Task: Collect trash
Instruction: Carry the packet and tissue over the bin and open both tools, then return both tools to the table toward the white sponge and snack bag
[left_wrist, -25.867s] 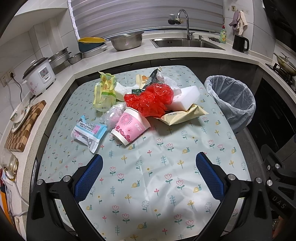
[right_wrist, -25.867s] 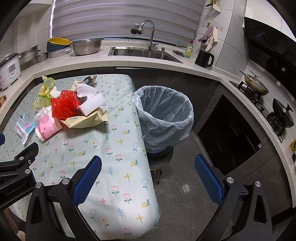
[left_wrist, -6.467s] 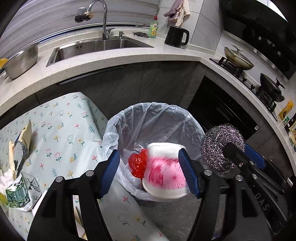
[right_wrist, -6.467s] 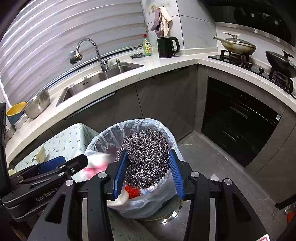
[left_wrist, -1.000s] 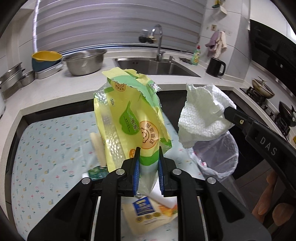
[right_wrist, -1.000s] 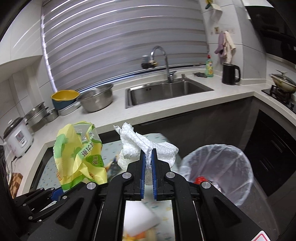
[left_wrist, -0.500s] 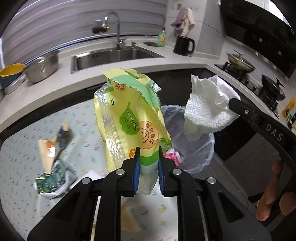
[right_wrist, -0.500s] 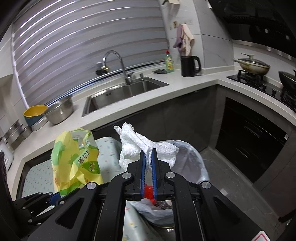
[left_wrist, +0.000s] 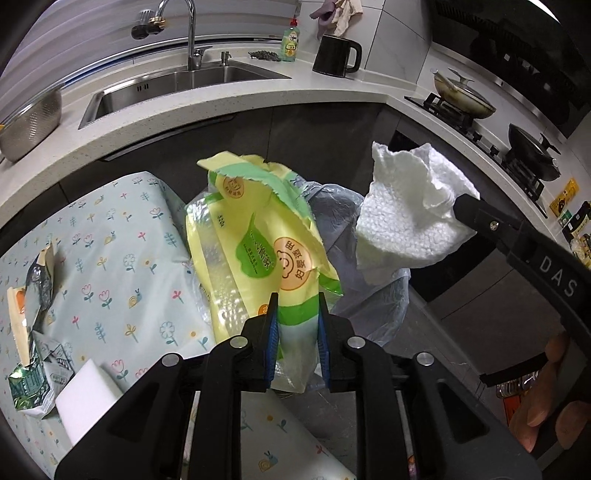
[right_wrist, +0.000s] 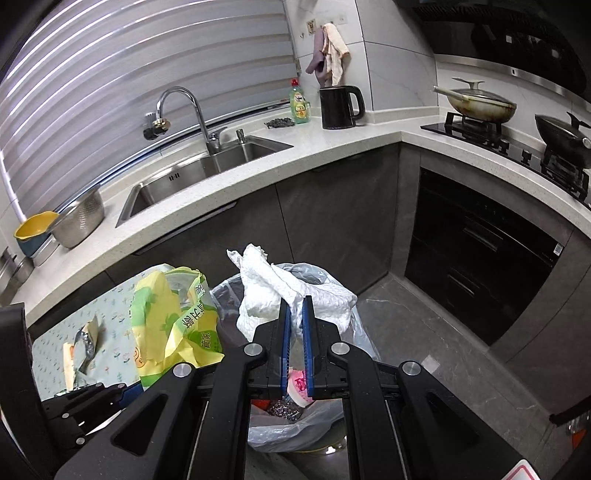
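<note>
My left gripper (left_wrist: 295, 314) is shut on a yellow-green plastic bag (left_wrist: 258, 240), held upright over the near rim of the lined trash bin (left_wrist: 369, 306). The bag also shows in the right wrist view (right_wrist: 173, 317). My right gripper (right_wrist: 294, 314) is shut on a crumpled white paper towel (right_wrist: 288, 291), held above the trash bin (right_wrist: 291, 439); the towel also shows in the left wrist view (left_wrist: 410, 218). Inside the bin I see a pink cup (right_wrist: 297, 384) and a steel scourer (right_wrist: 280, 410).
The flowered table (left_wrist: 110, 251) still holds a white sponge block (left_wrist: 86, 398), a green foil wrapper (left_wrist: 29, 384) and a torn packet (left_wrist: 33, 280). Behind are the counter with the sink (right_wrist: 199, 170), a black kettle (right_wrist: 340, 107) and the stove with pans (right_wrist: 480, 103).
Both grippers have swung further right from the table toward the bin, carrying the bag and the towel. The bin now lies right under both of them.
</note>
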